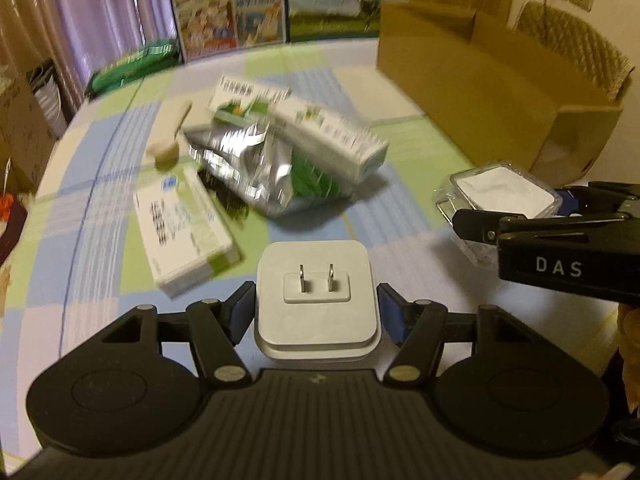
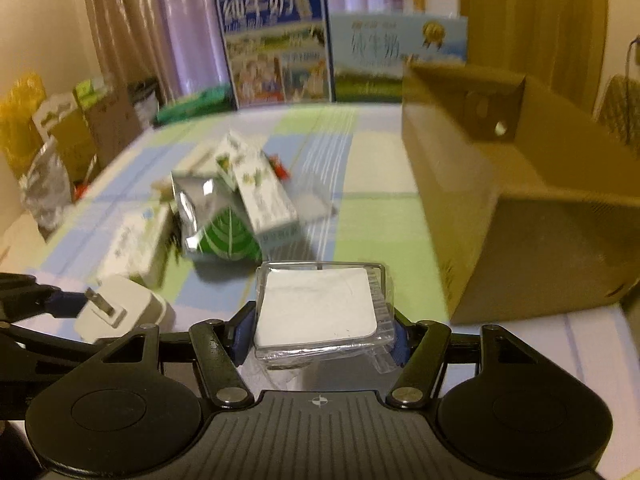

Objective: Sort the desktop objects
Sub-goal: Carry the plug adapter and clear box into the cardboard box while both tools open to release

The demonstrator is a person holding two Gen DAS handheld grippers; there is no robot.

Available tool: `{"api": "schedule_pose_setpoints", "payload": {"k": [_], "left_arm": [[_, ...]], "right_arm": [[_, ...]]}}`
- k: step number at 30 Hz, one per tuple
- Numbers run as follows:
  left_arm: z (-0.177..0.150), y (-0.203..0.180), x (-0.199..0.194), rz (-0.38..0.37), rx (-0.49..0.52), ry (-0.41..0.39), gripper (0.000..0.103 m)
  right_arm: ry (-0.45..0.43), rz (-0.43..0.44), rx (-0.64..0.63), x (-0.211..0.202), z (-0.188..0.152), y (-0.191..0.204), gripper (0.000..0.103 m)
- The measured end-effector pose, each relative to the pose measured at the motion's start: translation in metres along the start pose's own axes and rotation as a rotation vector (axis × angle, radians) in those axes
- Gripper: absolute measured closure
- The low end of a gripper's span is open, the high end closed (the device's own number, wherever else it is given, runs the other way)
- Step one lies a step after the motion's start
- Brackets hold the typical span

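My left gripper (image 1: 316,308) is shut on a white plug adapter (image 1: 316,300), its two prongs facing the camera; the same adapter (image 2: 120,312) shows at the left of the right wrist view. My right gripper (image 2: 320,328) is shut on a clear plastic case with a white insert (image 2: 320,308); that case (image 1: 504,196) appears at the right of the left wrist view. Both are held above the checked tablecloth (image 1: 80,240). A heap of medicine boxes (image 1: 328,136), a silver foil pouch (image 1: 244,160) and a flat white box (image 1: 184,228) lies mid-table.
An open cardboard box (image 2: 520,208) stands at the right, close to my right gripper. Milk cartons (image 2: 276,48) lean against the far curtain. Bags and cartons (image 2: 60,136) crowd the floor off the table's left edge. A small cream bottle (image 1: 168,152) lies left of the heap.
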State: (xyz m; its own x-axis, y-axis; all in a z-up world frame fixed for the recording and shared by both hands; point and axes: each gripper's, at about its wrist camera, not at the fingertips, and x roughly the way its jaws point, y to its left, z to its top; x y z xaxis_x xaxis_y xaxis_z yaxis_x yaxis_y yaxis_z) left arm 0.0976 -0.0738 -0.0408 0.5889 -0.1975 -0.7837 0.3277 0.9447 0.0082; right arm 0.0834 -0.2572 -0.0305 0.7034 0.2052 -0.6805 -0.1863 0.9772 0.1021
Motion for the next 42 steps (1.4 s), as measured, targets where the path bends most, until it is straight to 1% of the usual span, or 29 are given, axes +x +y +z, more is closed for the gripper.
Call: {"api": "schedule_pose_setpoints", "payload": {"k": [5, 7, 9, 11, 14, 17, 21, 27, 32, 34, 37, 42], "left_arm": [[0.037, -0.024, -0.025, -0.050, 0.041, -0.082, 0.043], [0.056, -0.039, -0.031, -0.073, 0.074, -0.116, 0.043], [0.074, -0.058, -0.034, -0.103, 0.108, -0.147, 0.043], [0.091, -0.078, -0.033, -0.132, 0.136, -0.174, 0.043], [0.113, -0.105, -0.022, -0.170, 0.171, -0.195, 0.043], [0.131, -0.131, -0.003, -0.204, 0.194, -0.192, 0.043], [0.150, -0.157, 0.019, -0.236, 0.216, -0.191, 0.043], [0.161, -0.179, 0.045, -0.258, 0.246, -0.177, 0.042], [0.166, -0.184, 0.062, -0.259, 0.255, -0.176, 0.042], [0.167, -0.183, 0.065, -0.270, 0.256, -0.173, 0.039], [0.167, -0.179, 0.062, -0.251, 0.268, -0.183, 0.037], [0.159, -0.160, 0.042, -0.231, 0.238, -0.205, 0.036]], "right_arm": [[-0.107, -0.053, 0.024, -0.045, 0.037, -0.022, 0.042], [-0.155, -0.084, 0.030, -0.061, 0.055, -0.040, 0.042], [-0.179, -0.117, 0.035, -0.072, 0.071, -0.060, 0.042], [-0.184, -0.158, 0.044, -0.077, 0.084, -0.084, 0.042], [-0.180, -0.196, 0.064, -0.078, 0.094, -0.117, 0.042], [-0.160, -0.215, 0.084, -0.071, 0.100, -0.146, 0.042], [-0.130, -0.222, 0.101, -0.057, 0.101, -0.172, 0.042], [-0.111, -0.226, 0.124, -0.045, 0.097, -0.198, 0.042], [-0.099, -0.217, 0.132, -0.037, 0.097, -0.207, 0.042], [-0.100, -0.216, 0.134, -0.036, 0.097, -0.207, 0.042], [-0.098, -0.213, 0.138, -0.036, 0.096, -0.207, 0.042], [-0.089, -0.203, 0.131, -0.036, 0.094, -0.203, 0.042]]}}
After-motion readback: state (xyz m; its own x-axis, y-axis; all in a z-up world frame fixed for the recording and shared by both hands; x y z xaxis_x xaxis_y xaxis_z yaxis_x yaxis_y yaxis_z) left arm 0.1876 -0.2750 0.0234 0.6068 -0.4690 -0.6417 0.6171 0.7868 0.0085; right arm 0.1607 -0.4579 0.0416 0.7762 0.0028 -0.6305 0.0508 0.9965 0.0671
